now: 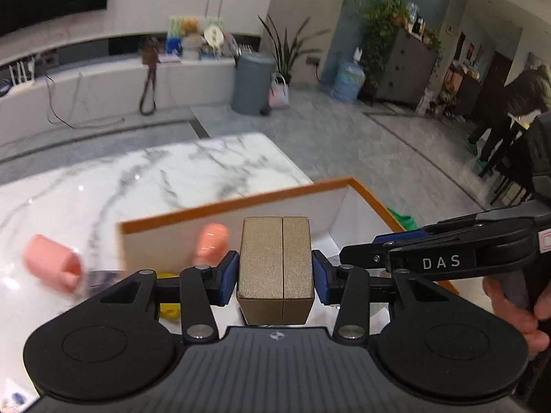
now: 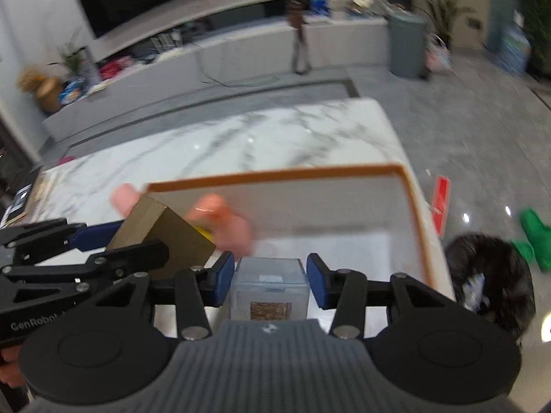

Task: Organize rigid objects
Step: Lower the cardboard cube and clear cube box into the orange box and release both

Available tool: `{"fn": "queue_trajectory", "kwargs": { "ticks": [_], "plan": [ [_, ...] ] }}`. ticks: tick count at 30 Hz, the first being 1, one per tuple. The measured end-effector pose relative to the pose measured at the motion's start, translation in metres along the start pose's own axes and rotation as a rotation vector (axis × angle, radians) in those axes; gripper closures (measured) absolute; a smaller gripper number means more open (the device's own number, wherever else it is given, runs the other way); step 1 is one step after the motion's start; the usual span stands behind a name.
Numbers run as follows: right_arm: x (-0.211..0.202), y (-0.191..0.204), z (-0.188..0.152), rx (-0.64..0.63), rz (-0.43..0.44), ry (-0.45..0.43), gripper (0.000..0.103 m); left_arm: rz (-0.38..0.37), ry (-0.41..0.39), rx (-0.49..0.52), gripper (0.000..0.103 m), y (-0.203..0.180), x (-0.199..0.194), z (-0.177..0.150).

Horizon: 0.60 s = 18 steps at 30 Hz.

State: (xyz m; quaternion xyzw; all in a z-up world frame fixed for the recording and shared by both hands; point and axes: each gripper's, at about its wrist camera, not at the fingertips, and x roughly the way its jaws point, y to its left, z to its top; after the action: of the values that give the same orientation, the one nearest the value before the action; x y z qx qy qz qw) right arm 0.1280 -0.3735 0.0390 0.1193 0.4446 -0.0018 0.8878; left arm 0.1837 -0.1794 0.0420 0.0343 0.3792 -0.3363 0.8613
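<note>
My left gripper (image 1: pixel 275 277) is shut on a tan cardboard box (image 1: pixel 275 265), its blue pads pressing both sides. In the right wrist view that tan box (image 2: pixel 165 237) and the left gripper (image 2: pixel 131 241) hang at the left, over the near left corner of a white bin with an orange rim (image 2: pixel 275 173). My right gripper (image 2: pixel 270 280) is shut on a clear plastic box with a brown label (image 2: pixel 268 289), above the bin's inside. The right gripper (image 1: pixel 358 249) also shows side-on at the right of the bin (image 1: pixel 241 204). Blurred pink pieces (image 1: pixel 51 265) (image 1: pixel 211 241) and a yellow piece (image 1: pixel 168 306) lie nearby.
The bin stands on a white marble table (image 2: pixel 241 137) close to its right edge. Beyond it are grey floor, a grey trash can (image 1: pixel 251 82), a low white counter (image 1: pixel 103 82) and plants. A green item (image 2: pixel 537 237) lies on the floor. A person stands far right (image 1: pixel 509 103).
</note>
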Motion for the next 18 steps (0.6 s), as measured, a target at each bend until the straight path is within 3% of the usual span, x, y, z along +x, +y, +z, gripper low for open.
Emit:
{"fn": "queue_trajectory", "kwargs": {
  "ticks": [9,18],
  "plan": [
    [0.047,-0.038,0.018,0.082,-0.025,0.009,0.057,0.121,0.108,0.044,0.052,-0.015,0.076,0.008],
    [0.077,-0.032,0.036,0.078,0.003,0.002,0.057,0.185,0.154,0.084,0.052,-0.025,0.101,0.008]
  ]
}}
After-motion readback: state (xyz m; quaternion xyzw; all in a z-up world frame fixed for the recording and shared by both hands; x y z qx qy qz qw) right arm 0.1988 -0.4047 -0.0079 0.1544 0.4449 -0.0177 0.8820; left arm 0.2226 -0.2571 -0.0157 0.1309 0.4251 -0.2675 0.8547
